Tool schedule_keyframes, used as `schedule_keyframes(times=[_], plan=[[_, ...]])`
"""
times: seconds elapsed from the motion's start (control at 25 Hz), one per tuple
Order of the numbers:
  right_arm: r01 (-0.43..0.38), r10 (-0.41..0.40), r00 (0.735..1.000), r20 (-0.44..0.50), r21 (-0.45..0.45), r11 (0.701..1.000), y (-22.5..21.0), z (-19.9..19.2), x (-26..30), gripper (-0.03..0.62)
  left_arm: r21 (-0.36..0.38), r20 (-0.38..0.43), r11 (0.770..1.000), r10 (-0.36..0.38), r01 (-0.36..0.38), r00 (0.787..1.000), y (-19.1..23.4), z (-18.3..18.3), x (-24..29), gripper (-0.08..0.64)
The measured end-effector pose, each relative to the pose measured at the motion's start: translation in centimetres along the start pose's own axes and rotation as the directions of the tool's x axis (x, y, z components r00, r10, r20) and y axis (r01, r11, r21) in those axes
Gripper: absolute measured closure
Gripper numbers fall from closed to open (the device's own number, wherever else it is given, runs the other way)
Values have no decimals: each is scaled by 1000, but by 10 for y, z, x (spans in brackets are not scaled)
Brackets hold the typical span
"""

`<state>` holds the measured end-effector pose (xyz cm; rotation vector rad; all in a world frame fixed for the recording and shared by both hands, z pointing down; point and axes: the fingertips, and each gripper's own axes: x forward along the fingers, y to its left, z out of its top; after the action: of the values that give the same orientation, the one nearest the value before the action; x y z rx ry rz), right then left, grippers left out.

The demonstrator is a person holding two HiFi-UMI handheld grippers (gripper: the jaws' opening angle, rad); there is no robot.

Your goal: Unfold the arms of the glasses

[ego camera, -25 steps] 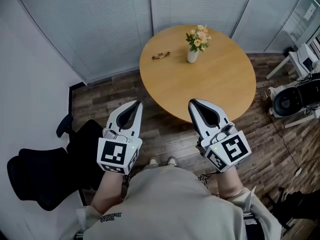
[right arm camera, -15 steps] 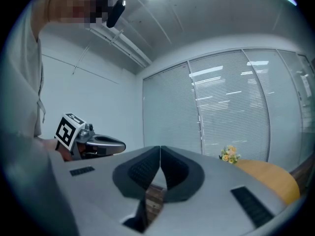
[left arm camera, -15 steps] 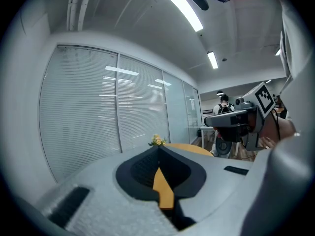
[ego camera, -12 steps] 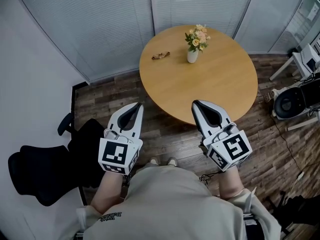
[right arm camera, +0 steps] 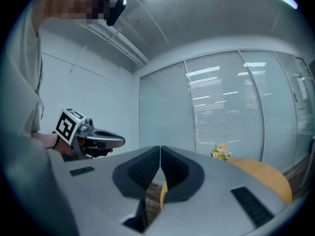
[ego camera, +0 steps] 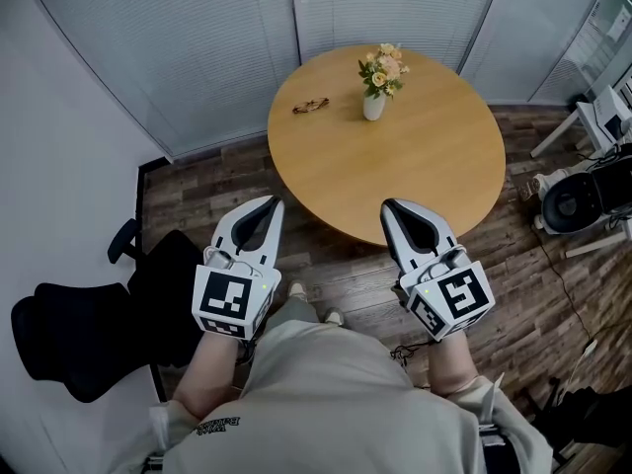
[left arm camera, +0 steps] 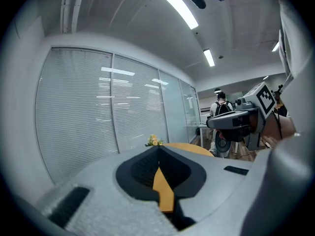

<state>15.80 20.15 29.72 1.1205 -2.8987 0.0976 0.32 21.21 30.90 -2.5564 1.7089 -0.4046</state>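
**A:** What takes up most of the room?

**B:** Pale slatted blinds (ego camera: 197, 47) behind glass panels curve round the back. Under them is a floor (ego camera: 336, 265) of dark wood planks. In the middle stands a round desk (ego camera: 415, 166) with a smooth, honey-coloured wooden top. A black padded office chair (ego camera: 79, 339) sits off to the left.

**A:** And the tools in the person's hands?

**B:** Two grey-and-white plastic ones, each carrying a cube with black square markers. The left claw (ego camera: 269, 203) has its ribbed black pads pressed together with nothing between them. The right claw (ego camera: 388, 206) is likewise closed and empty. Both are held by the near edge of the desk, touching nothing.

**A:** Anything on the top?

**B:** A small white vase (ego camera: 373, 108) of yellow and peach flowers (ego camera: 381, 67) stands toward the far side. Left of it, near the far left rim, lie the thin-rimmed brownish glasses (ego camera: 309, 106), well apart from both claws. They're too small for me to tell how the arms lie.
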Motion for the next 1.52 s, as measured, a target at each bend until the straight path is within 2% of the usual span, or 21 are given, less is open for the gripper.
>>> schedule_keyframes(times=[0.08,0.28,0.52,0.84,1.24,1.52], plan=[[3,-3,1000,-17,-15,1000,-1,-5,2,561,-3,-1,1000,-2,2,1000,0,-1,1,538],[1,-1,1000,-26,16,1000,-6,-13,17,561,17,-1,1000,-17,17,1000,7,-8,11,538],[29,-28,998,-51,33,999,-20,-21,47,561,12,6,1000,-20,20,1000,35,-16,34,538],[57,-55,996,-73,33,998,-46,-24,112,561,55,-15,997,-52,53,999,80,-23,86,538],[99,-94,988,-120,37,994,-90,-31,198,561,34,-57,996,-82,84,995,151,-43,161,538],[138,-133,981,-144,21,990,-113,-24,258,561,51,0,986,-159,159,987,192,-35,213,537]])
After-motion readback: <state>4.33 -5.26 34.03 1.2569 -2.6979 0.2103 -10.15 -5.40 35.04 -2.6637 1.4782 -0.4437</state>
